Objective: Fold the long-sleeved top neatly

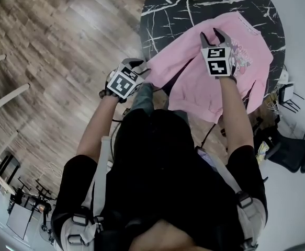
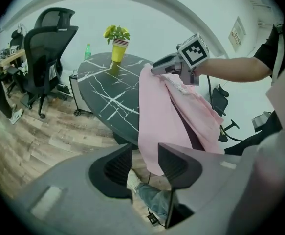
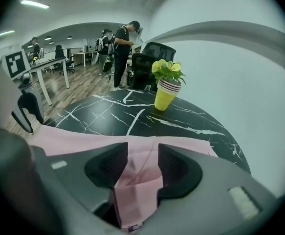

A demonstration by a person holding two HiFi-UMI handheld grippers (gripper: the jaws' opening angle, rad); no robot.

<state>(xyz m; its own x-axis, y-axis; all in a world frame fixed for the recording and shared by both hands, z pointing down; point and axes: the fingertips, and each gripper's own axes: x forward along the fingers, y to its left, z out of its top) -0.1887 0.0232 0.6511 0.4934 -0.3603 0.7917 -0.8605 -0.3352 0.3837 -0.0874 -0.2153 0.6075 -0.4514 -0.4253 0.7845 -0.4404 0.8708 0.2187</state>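
Observation:
A pink long-sleeved top (image 1: pixel 194 82) lies spread over the near half of a round black marble table (image 1: pixel 162 14), its hem hanging off the edge towards me. My right gripper (image 1: pixel 213 35) is over the top's middle. In the right gripper view (image 3: pixel 142 163) bunched pink cloth fills the gap between the jaws. The left gripper view shows the top (image 2: pixel 154 111) hanging from that gripper (image 2: pixel 154 68). My left gripper (image 1: pixel 140 68) is at the table's left edge. Its jaws (image 2: pixel 144 163) stand apart around the cloth's low corner, with floor visible beside the left pad.
A yellow pot with a plant (image 3: pixel 164 97) stands at the table's far side. Black office chairs (image 2: pixel 49 48) and a green bottle (image 2: pixel 87 51) are behind it. People (image 3: pixel 120 48) stand in the far office. Bags and a chair base (image 1: pixel 288 150) lie on the floor at my right.

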